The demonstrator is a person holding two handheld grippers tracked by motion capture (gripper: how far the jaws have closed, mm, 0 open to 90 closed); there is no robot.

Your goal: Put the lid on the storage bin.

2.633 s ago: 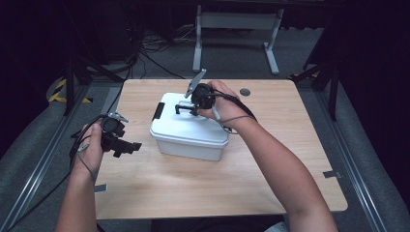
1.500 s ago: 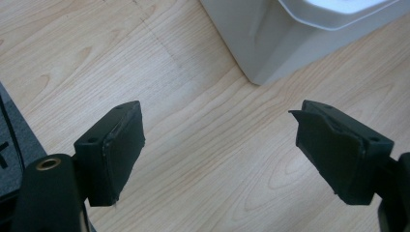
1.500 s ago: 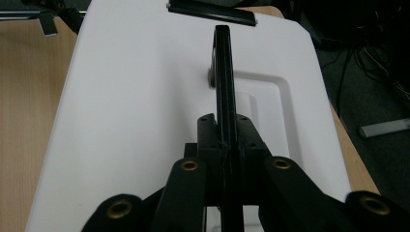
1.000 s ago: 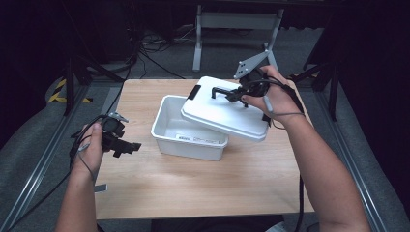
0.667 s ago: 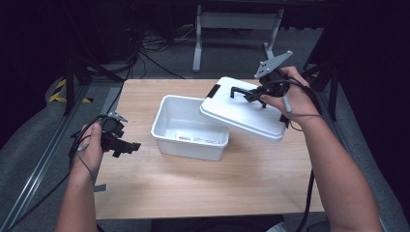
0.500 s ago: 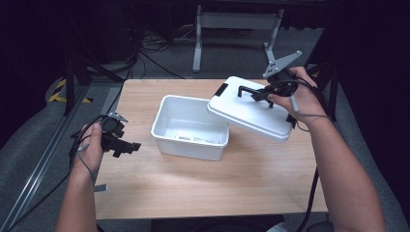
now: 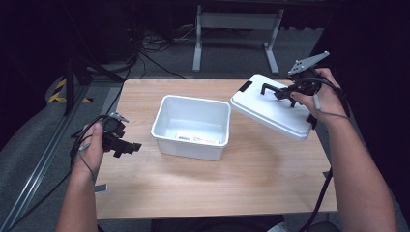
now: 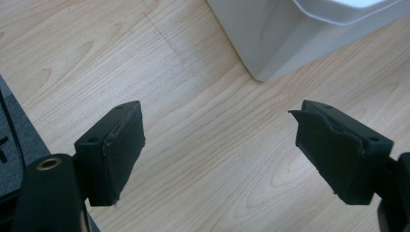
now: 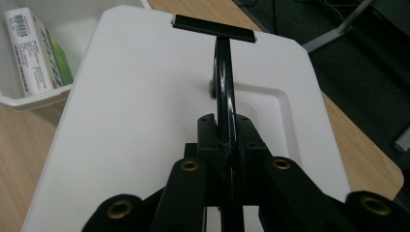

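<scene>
**Lid lifted clear of bin, held over right side of table**

Dark surroundings, cables and a grey stand base lie beyond a light wood table (image 7: 203,183), whose surface is otherwise bare.

Findings:
- A white bin (image 7: 192,126) stands open near the table's middle. The right gripper view shows a small white-and-green carton (image 9: 37,50) lying inside it.
- The right gripper (image 7: 284,92) has its fingers closed on the thin black handle (image 9: 223,82) of the white lid (image 7: 270,112). The lid is held in the air, tilted, to the right of the bin, its near corner just beside the bin's rim. I cannot tell whether the two touch.
- The left gripper (image 7: 126,146) hovers near the table's left edge, apart from the bin. Its fingers (image 8: 116,150) are spread wide and hold nothing.

Assessment: the step in hand appears to be setting the lid aside. To do it well, the clamp on the handle should be kept firm, since the lid hangs off a narrow bar and may swing. Level the lid before lowering, place it flat on the bare wood right of the bin, well inside the table edge, and release only once it rests fully.
</scene>
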